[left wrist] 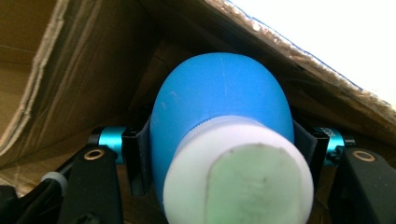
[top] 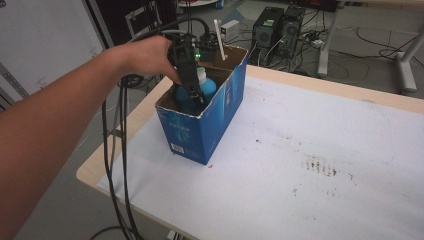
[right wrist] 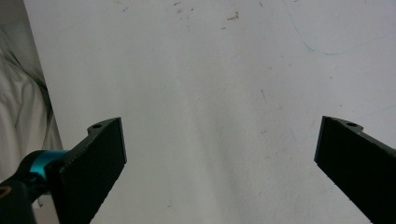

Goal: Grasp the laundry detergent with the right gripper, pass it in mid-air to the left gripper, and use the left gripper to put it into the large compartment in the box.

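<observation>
With our left gripper (top: 196,97) clamped on the blue bottle (left wrist: 219,107) inside the cardboard box (top: 220,117) and our right gripper (right wrist: 219,163) wide open over the table (right wrist: 210,70), we judged a straight vertical path would keep the bottle off the walls.

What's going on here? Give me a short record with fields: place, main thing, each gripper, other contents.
Place: white-covered table
Container: blue cardboard box, open at the top
Main thing: blue bottle with white cap, inside the box
Left gripper: down in the box, shut on the bottle
Right gripper: open above the white surface
Other contents: white stick
</observation>
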The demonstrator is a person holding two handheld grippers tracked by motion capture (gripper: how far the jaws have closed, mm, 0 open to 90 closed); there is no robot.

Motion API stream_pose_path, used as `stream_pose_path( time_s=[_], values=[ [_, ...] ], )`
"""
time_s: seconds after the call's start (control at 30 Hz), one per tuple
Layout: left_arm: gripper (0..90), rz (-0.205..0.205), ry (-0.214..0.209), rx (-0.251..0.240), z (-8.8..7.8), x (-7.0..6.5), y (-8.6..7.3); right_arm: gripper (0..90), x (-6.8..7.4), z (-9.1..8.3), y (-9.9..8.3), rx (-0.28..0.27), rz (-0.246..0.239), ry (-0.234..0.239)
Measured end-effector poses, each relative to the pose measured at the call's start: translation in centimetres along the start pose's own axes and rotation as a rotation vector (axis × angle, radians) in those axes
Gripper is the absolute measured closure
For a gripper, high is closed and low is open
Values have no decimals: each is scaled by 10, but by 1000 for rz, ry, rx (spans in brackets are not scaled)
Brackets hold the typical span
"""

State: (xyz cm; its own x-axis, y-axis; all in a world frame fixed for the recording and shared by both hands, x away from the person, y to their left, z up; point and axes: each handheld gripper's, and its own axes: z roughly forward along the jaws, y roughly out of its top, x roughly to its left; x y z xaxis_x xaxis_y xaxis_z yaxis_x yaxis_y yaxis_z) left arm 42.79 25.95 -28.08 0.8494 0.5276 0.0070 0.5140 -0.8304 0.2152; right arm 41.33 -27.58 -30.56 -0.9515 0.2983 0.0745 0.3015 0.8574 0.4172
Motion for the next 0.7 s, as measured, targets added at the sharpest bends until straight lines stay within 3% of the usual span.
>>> stream_pose_path(
  time_s=[0.33,0.47,0.7],
  values=[
    [373,-33,-6,-26,1,4,-2,14,0,2,4,0,-10,3],
    [313,-69,0,-38,-2,7,-6,14,1,4,6,3,-12,3],
    [259,-115,5,-132,-20,10,-13,14,1,4,7,-1,-16,4]
  ],
)
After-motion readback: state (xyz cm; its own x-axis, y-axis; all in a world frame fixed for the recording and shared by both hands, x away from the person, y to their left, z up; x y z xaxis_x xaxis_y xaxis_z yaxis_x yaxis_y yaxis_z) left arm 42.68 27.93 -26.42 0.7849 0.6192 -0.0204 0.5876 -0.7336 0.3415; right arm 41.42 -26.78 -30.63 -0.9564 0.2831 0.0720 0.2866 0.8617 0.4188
